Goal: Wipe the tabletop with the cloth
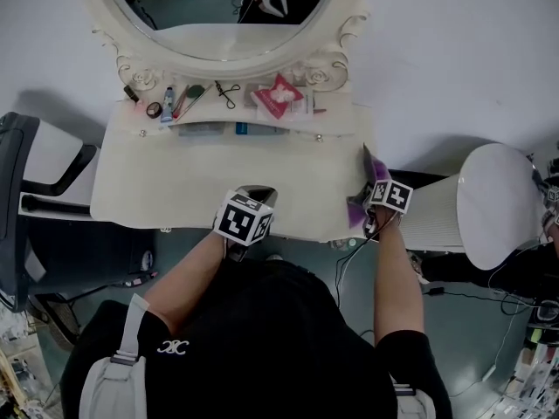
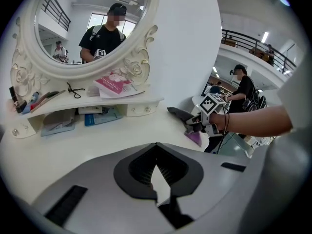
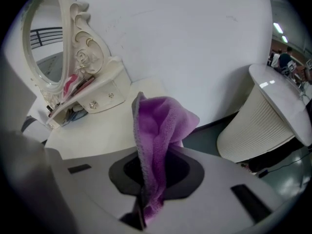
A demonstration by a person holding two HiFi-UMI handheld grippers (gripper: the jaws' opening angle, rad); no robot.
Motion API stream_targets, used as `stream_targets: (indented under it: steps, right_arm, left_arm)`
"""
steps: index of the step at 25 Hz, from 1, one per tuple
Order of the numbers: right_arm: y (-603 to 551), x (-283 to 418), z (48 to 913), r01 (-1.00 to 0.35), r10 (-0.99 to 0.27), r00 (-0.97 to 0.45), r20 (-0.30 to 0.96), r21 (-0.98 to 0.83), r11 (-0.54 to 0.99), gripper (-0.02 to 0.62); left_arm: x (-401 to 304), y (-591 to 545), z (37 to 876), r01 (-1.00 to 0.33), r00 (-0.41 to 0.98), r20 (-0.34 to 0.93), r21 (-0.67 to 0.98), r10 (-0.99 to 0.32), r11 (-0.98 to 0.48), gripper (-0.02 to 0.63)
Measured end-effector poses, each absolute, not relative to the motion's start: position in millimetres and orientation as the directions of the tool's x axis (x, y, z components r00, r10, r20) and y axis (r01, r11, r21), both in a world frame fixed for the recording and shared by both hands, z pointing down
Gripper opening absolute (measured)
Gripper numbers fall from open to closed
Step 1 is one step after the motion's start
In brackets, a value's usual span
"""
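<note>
The cloth (image 3: 158, 130) was seen as purple and fleecy, bunched into soft vertical folds with one rounded lobe at the top. Its long axis was stood up from the right tongs (image 3: 144, 206), which were clamped on its lower end, and was pointed away from them toward the wall. In the head view it was held at the right edge of the cream surface (image 1: 192, 182), near the front right corner, and was stretched from front to back. The left tongs (image 2: 158, 182) were drawn together with nothing between them, over the front edge near its middle. An oval mirror (image 1: 218, 7) was set along the back edge.
</note>
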State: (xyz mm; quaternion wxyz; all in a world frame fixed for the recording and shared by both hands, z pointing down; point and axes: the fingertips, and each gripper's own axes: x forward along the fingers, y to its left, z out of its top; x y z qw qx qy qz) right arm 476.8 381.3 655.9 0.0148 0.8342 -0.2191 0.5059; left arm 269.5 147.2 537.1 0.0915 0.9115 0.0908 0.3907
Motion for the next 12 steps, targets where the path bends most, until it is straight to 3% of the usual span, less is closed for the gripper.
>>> stream_targets:
  steps: [4, 12]
  right_arm:
    - [375, 463, 628, -0.405, -0.34, 0.535, 0.773, -0.118, -0.906, 0.044]
    - [287, 396, 464, -0.603, -0.64, 0.691, 0.336, -0.221, -0.767, 0.044]
  left_arm:
    - [277, 148, 518, 0.089, 0.733, 0.644, 0.23, 0.22, -0.969, 0.0]
    - [287, 148, 450, 0.082, 0.851, 0.505, 0.149, 0.147, -0.986, 0.0]
